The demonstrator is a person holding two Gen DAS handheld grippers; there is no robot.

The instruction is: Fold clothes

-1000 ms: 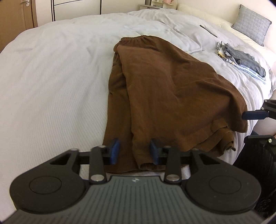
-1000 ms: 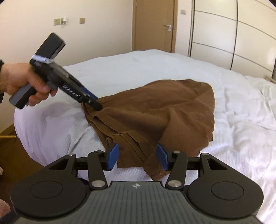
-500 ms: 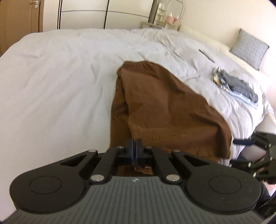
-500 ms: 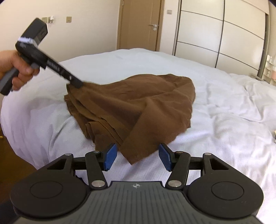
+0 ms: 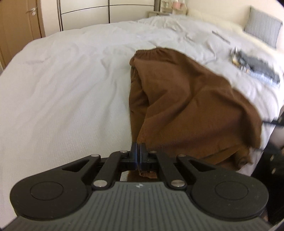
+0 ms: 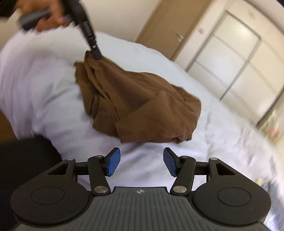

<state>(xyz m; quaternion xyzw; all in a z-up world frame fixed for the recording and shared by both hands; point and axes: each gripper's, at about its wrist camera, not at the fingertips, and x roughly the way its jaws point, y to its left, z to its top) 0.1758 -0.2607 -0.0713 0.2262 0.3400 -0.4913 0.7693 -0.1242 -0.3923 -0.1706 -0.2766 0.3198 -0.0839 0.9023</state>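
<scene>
Brown trousers [image 5: 186, 106] lie on the white bed [image 5: 62, 88], elastic waistband at the far end, hems at the near edge. My left gripper [image 5: 138, 151] is shut on a hem corner of the brown trousers, and a bit of cloth sticks out below the pads. In the right wrist view the same trousers [image 6: 138, 103] lie bunched, and the left gripper [image 6: 96, 55], held by a hand [image 6: 40, 12], pinches their corner up at the far left. My right gripper [image 6: 140, 162] stands open over bare sheet just short of the nearest hem, with nothing between its blue pads [image 6: 113, 163].
A small stack of folded clothes [image 5: 257, 71] lies at the bed's right side, a grey pillow [image 5: 262, 32] behind it. Wardrobe doors [image 6: 230, 58] and a wooden door [image 6: 170, 28] stand beyond the bed. The bed edge drops away at the near right [image 5: 266, 156].
My left gripper closed on the trouser hem and lifted it slightly. The right gripper rolled and dropped lower toward the sheet, still open; the view has tilted.
</scene>
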